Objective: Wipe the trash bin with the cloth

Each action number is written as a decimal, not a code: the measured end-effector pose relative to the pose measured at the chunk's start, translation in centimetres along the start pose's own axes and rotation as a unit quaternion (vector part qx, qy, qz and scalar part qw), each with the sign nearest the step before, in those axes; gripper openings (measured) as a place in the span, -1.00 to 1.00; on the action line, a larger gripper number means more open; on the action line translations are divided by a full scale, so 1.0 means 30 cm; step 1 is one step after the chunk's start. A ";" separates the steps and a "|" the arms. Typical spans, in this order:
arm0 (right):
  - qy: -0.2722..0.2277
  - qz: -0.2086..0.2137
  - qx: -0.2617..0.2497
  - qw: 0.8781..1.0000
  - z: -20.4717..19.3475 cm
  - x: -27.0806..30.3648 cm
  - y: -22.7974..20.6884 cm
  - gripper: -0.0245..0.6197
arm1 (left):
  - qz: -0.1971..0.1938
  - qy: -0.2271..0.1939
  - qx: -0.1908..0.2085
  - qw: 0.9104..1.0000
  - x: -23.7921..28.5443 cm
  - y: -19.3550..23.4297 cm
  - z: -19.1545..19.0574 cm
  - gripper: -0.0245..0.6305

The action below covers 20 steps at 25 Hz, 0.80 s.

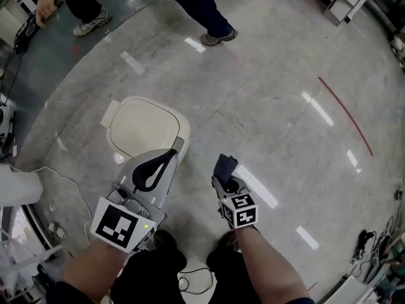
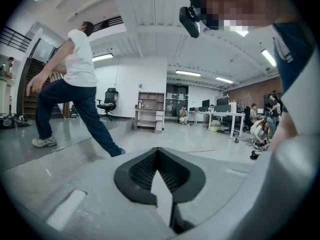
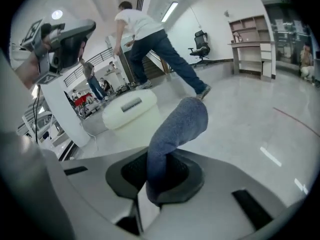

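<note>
The cream trash bin stands on the floor with its lid down, ahead of me to the left; the right gripper view shows this bin at mid-left. A dark blue cloth sticks up out of my right gripper, which is shut on it to the right of the bin and apart from it. In the right gripper view the cloth rises from the right gripper. My left gripper hovers over the bin's near right edge, shut and holding nothing. In its own view the left gripper points out across the room.
A person's legs cross the floor beyond the bin, and another person stands at the far left. A white cable trails by a white object on my left. A red line marks the floor on the right.
</note>
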State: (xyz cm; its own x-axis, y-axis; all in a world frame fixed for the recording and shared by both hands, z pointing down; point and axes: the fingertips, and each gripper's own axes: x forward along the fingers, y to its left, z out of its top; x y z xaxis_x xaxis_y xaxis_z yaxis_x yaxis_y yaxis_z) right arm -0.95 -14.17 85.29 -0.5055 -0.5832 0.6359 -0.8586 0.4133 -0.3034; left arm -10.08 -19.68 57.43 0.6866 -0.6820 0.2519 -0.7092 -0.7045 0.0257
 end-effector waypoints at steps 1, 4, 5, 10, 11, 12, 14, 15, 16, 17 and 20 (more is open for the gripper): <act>-0.007 -0.001 0.000 1.000 0.057 -0.082 0.017 -0.77 | -0.001 0.001 -0.002 1.000 -0.024 -0.023 0.060 -0.93; -0.033 -0.001 -0.007 0.999 0.241 -0.324 0.097 -0.77 | -0.003 0.008 -0.018 1.000 -0.105 -0.088 0.244 -0.93; -0.040 0.002 -0.010 0.999 0.303 -0.403 0.134 -0.77 | -0.002 0.011 -0.022 1.000 -0.138 -0.109 0.308 -0.93; -0.072 0.034 -0.026 0.996 0.617 -0.795 0.372 -0.77 | -0.004 0.016 -0.023 1.000 -0.314 -0.198 0.647 -0.93; -0.078 0.041 -0.030 0.996 0.684 -0.872 0.425 -0.77 | -0.004 0.015 -0.023 1.000 -0.352 -0.215 0.720 -0.93; -0.086 0.047 -0.034 0.995 0.753 -0.949 0.477 -0.77 | -0.005 0.013 -0.022 1.000 -0.392 -0.232 0.794 -0.93; -0.105 0.059 -0.042 0.992 0.895 -1.102 0.578 -0.77 | -0.004 0.007 -0.015 1.000 -0.476 -0.262 0.946 -0.93; -0.117 0.064 -0.046 0.990 0.966 -1.176 0.623 -0.77 | -0.005 0.004 -0.006 1.000 -0.519 -0.278 1.021 -0.93; -0.130 0.068 -0.049 0.988 1.034 -1.247 0.665 -0.77 | -0.007 0.001 0.005 1.000 -0.561 -0.294 1.095 -0.93; -0.141 0.073 -0.054 0.986 1.099 -1.314 0.705 -0.77 | -0.009 -0.003 0.016 1.000 -0.601 -0.311 1.166 -0.93; -0.169 0.088 -0.076 0.979 1.260 -1.486 0.826 -0.76 | -0.020 -0.013 0.037 0.999 -0.720 -0.367 1.330 -0.93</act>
State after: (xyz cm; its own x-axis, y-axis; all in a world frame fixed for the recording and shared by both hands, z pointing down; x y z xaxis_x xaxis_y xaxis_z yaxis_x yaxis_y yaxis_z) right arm -2.94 -4.35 22.60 -0.6664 -0.6806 0.3043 -0.7455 0.6130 -0.2615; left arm -10.72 -5.03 13.11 0.7185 -0.6578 0.2260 -0.6686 -0.7427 -0.0360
